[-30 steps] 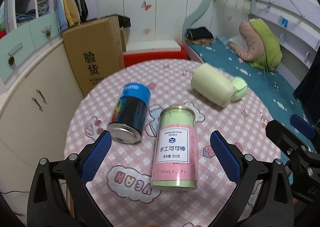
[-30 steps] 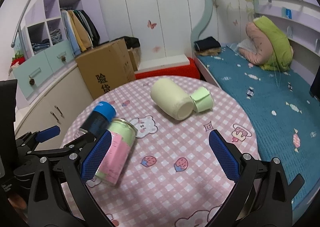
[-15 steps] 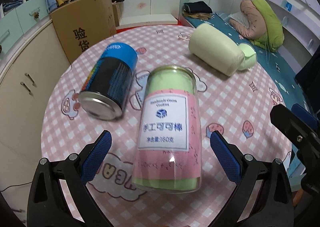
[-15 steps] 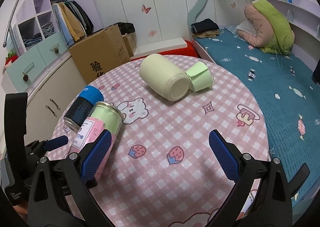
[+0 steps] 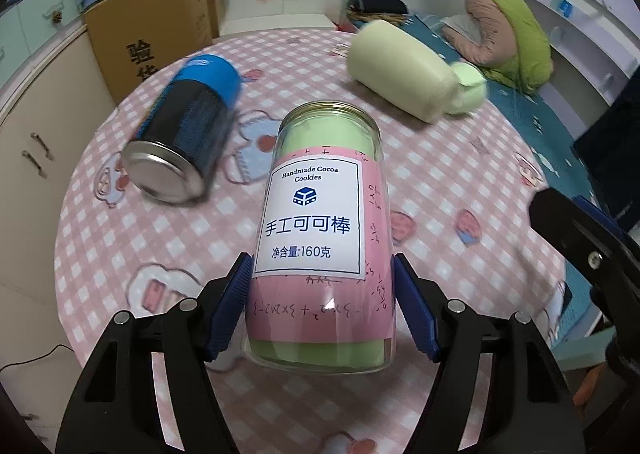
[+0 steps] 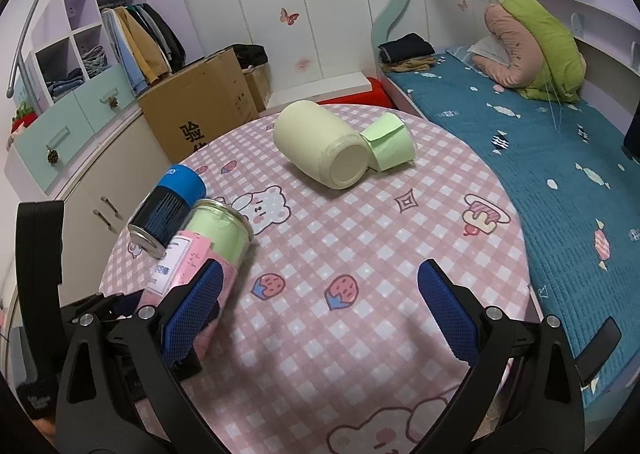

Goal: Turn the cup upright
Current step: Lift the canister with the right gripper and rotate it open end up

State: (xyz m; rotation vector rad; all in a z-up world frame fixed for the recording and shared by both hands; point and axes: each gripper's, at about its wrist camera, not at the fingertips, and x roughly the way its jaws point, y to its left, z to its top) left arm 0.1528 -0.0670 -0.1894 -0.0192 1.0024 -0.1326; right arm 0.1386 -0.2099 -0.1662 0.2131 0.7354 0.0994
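Observation:
A clear cookie jar [image 5: 324, 238] with a pink and green label lies on its side on the round pink checked table [image 5: 460, 182]. My left gripper [image 5: 322, 306] is shut on its near end, a blue pad on each side. The jar also shows in the right wrist view [image 6: 200, 254]. A pale yellow cup [image 6: 320, 150] lies on its side at the far side of the table, touching a small green paper cup [image 6: 390, 148]. My right gripper [image 6: 316, 318] is open and empty above the table's near part.
A black can with a blue lid [image 5: 188, 134] lies on its side left of the jar, close to it. A cardboard box [image 6: 200, 114] and cabinets stand beyond the table's left edge. A bed [image 6: 560, 174] runs along the right.
My left gripper moved forward onto the jar and its fingers closed on the jar's near end. The right gripper shifted slightly nearer the table and stayed open.

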